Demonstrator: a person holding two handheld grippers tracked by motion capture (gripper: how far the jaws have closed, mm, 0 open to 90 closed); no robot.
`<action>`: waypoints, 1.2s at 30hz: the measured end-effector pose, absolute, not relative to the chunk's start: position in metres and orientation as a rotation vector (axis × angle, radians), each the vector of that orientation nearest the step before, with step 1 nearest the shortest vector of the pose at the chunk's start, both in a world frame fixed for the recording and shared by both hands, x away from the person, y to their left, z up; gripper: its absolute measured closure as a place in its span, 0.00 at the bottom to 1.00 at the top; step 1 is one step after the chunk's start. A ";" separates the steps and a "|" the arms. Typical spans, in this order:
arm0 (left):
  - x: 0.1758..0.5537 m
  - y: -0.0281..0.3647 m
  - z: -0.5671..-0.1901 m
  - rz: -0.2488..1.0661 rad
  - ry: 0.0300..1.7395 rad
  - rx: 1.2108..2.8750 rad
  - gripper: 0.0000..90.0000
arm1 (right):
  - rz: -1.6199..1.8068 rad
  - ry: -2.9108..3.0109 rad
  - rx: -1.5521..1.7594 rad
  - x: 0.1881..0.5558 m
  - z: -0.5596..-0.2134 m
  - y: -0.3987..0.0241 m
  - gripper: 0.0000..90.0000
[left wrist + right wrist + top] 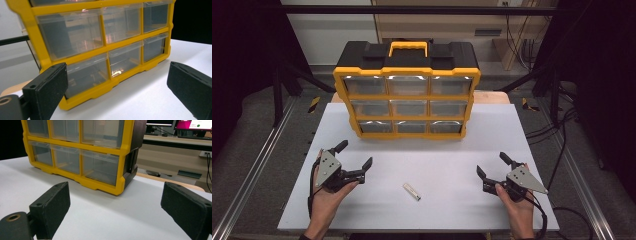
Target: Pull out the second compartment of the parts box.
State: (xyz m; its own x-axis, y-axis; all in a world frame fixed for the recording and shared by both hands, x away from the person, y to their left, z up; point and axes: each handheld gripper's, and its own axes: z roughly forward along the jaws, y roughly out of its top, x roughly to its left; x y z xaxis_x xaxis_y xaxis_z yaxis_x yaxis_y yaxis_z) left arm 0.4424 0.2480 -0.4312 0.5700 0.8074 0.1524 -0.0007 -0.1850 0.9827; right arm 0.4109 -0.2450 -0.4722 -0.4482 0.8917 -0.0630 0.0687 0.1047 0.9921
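High view shows, from left to right, the left gripper (pixel 358 155) with its black jaws spread wide and empty, then a small pale stick-shaped object (pixel 411 191) lying flat on the white matte table top (pixel 432 155), then the right gripper (pixel 493 164), also spread wide and holding nothing; the small object lies between the two tools, nearer to the person's edge of the table, apart from both, and it is too small to say what it is made of. Behind it stands the yellow-framed plastic drawer cabinet (pixel 407 102) with nine clear drawers and a black body with a yellow handle on top; it looks rigid and smooth, and the clear fronts reflect the light.

I judge that the step in hand is to pick up the small object, perhaps for one drawer; to do it well, the nearer gripper should come down with the jaws across the short side of the stick, because it is thin and lies flat on a smooth surface, so it can slide away; the close should be slow and low to the table.

Left gripper view shows its own flat pads (pixel 51 88), black with a fine grainy texture, wide apart before the drawers (pixel 86 75); right gripper view shows the same kind of pads (pixel 53 206), wide apart, facing the cabinet's right corner (pixel 122 182).
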 end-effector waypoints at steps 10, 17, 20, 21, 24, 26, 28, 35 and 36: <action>0.457 0.233 -0.418 0.849 0.656 1.635 0.04 | 1.414 1.655 0.954 0.410 -0.472 -0.245 0.10; 0.464 0.229 -0.415 0.857 0.657 1.642 0.04 | 1.413 1.655 0.953 0.409 -0.472 -0.245 0.10; 0.466 0.227 -0.413 0.864 0.654 1.645 0.04 | 1.411 1.651 0.955 0.409 -0.472 -0.245 0.10; 0.467 0.227 -0.411 0.863 0.654 1.646 0.04 | 1.412 1.651 0.957 0.409 -0.471 -0.245 0.10; 0.469 0.225 -0.407 0.869 0.649 1.644 0.05 | 1.411 1.650 0.955 0.409 -0.471 -0.245 0.10; 0.470 0.224 -0.404 0.873 0.646 1.640 0.05 | 1.410 1.649 0.957 0.409 -0.471 -0.245 0.09; 0.471 0.223 -0.401 0.879 0.645 1.640 0.05 | 1.409 1.648 0.957 0.409 -0.471 -0.246 0.09; 0.476 0.220 -0.397 0.894 0.638 1.654 0.05 | 1.409 1.648 0.958 0.409 -0.472 -0.245 0.09; 0.476 0.220 -0.396 0.898 0.635 1.657 0.05 | 1.409 1.648 0.959 0.409 -0.472 -0.245 0.09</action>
